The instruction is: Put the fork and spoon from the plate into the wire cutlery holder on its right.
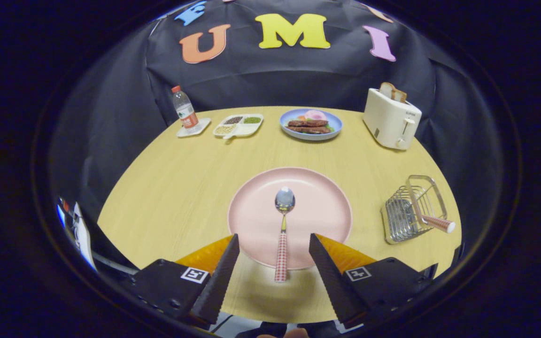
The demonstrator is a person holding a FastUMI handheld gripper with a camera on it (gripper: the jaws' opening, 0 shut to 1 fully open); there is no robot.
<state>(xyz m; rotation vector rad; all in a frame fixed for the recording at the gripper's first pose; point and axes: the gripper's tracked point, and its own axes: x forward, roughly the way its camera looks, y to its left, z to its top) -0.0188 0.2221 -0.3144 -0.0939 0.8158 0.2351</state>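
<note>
A pink plate lies on the wooden table just ahead of my fingers. A spoon with a red checked handle rests on it, bowl pointing away, and the handle end sticks out over the plate's near rim between my fingertips. To the plate's right stands the wire cutlery holder, with the red checked handle of another utensil leaning out over its near rim. My gripper is open, its fingers on either side of the spoon handle without touching it.
At the table's far side stand a water bottle on a coaster, a divided white dish, a blue plate of food and a white toaster with bread in it. The table's near edge lies under my fingers.
</note>
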